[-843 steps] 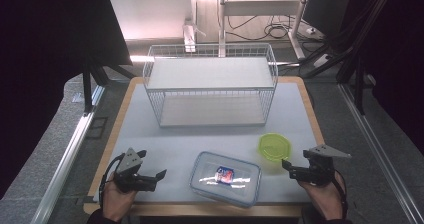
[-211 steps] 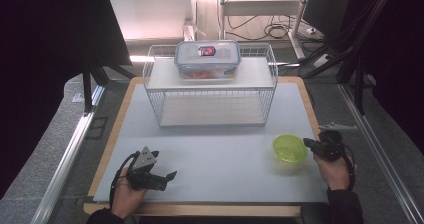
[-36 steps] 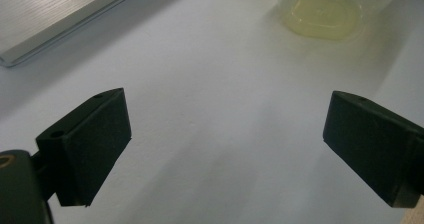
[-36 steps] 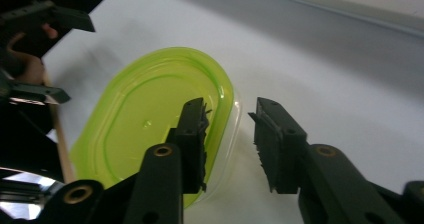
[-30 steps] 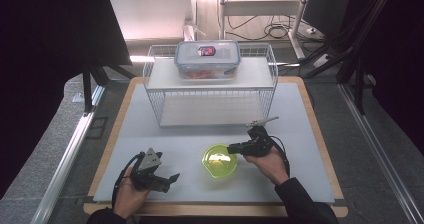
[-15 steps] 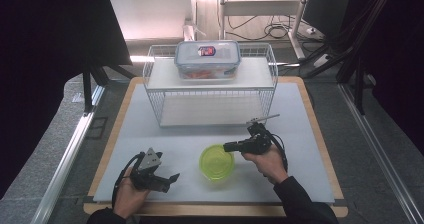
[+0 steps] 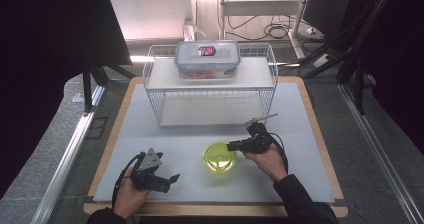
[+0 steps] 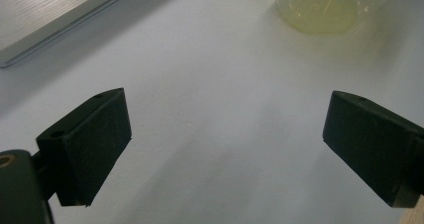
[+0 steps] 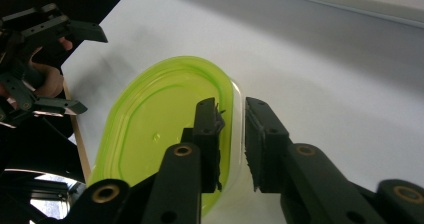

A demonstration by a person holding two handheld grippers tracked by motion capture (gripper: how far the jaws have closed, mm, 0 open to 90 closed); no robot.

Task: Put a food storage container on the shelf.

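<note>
A lime-green lidded bowl (image 7: 219, 156) sits on the white mat, front middle. My right gripper (image 7: 231, 146) reaches it from the right. In the right gripper view the bowl's (image 9: 155, 134) right rim stands between the jaws of the right gripper (image 9: 232, 116). The jaws have just been opening and a thin gap shows on both sides of the rim. My left gripper (image 7: 172, 180) rests open at the front left, nothing between its jaws (image 8: 225, 144). The bowl (image 8: 320, 9) lies ahead of it.
A white wire rack (image 7: 210, 109) stands at the back of the mat (image 7: 300, 134). A clear food box with a blue-rimmed lid (image 7: 207, 59) sits on top of it. The left gripper (image 9: 82, 69) shows beyond the bowl in the right gripper view.
The food box went from the front of the mat to the rack top. The green bowl came from the right to the front middle. Over the last second the right gripper barely shifted left.
</note>
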